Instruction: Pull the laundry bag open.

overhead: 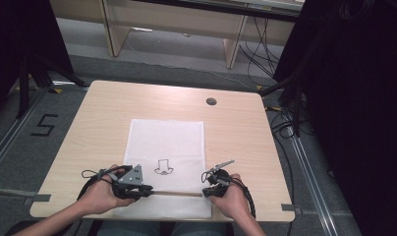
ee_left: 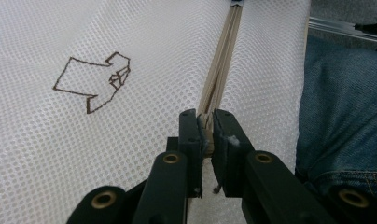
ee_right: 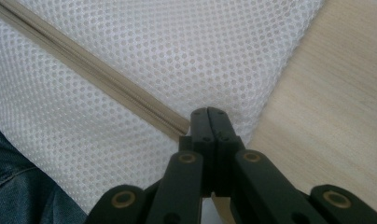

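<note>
The light wooden square table (overhead: 236,123) carried everything, and it served as the landmark. Flat on its middle, running to the near edge, lay the white mesh zip bag (overhead: 167,142), a rectangular pouch of perforated fabric with a small brown outline drawing (overhead: 163,166) printed on its near half. Near the table's front edge a beige zipper (overhead: 177,193) ran straight across the bag's width.

By my judgement that bag would handle light, limp and a bit slack: thin netting that bunches and slides on smooth wood rather than holding a shape. The zipper tape looked like the only firm line on it, so its two ends were the sensible places to pinch, with one end anchored while the other was worked.

And that was how the claws sat. The left gripper (ee_left: 206,133), toward the table's near left corner, had its jaws nearly together, clamped on the zipper's end with the beige tape squeezed between them. The right gripper (ee_right: 208,122), toward the near right corner, had its jaws pressed fully together at the zipper's other end, right by the bag's edge; whether anything was pinched there I could not tell.
</note>
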Available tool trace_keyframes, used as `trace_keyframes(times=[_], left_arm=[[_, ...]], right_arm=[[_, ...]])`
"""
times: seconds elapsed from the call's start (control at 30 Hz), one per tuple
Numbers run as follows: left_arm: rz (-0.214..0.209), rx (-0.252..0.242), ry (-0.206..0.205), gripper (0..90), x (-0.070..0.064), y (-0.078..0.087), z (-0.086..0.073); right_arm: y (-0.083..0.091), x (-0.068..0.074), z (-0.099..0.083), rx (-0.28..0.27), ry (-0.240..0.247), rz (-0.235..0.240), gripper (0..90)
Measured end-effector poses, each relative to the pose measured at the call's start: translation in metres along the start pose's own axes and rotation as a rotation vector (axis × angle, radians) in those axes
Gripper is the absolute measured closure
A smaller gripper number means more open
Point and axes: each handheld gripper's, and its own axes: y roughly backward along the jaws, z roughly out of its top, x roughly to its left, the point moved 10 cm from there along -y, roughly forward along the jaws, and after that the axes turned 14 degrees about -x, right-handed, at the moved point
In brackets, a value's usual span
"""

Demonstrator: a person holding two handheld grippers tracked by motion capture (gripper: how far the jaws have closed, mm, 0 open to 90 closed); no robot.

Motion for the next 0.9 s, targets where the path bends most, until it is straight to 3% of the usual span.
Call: trace_keyframes(times=[0.33,0.4,0.47,0.63,0.67,0.7,0.9], left_arm=[[0.012,-0.006,0.013,82.1,0.002,0.007,-0.003],[0.016,0.006,-0.010,82.1,0.005,0.010,-0.004],[0.018,-0.002,0.003,82.1,0.003,0.010,-0.004],[0.010,-0.001,-0.021,82.1,0.005,0.011,-0.003],[0.023,0.010,-0.007,82.1,0.004,0.011,-0.005],[0.027,0.016,-0.019,82.1,0.005,0.013,-0.005],[0.037,-0.012,0.002,82.1,0.008,0.019,-0.003]], right_arm=[[0.001,-0.001,0.000,0.006,-0.004,-0.005,90.0],[0.001,-0.001,0.000,0.003,-0.003,-0.007,90.0],[0.001,0.002,-0.001,0.008,-0.027,-0.004,90.0],[0.000,0.001,-0.001,0.005,-0.013,0.000,90.0],[0.000,0.000,0.000,0.004,-0.006,-0.003,90.0],[0.001,-0.001,0.000,0.004,-0.004,-0.005,90.0],[0.001,-0.001,0.000,0.004,-0.004,-0.007,90.0]])
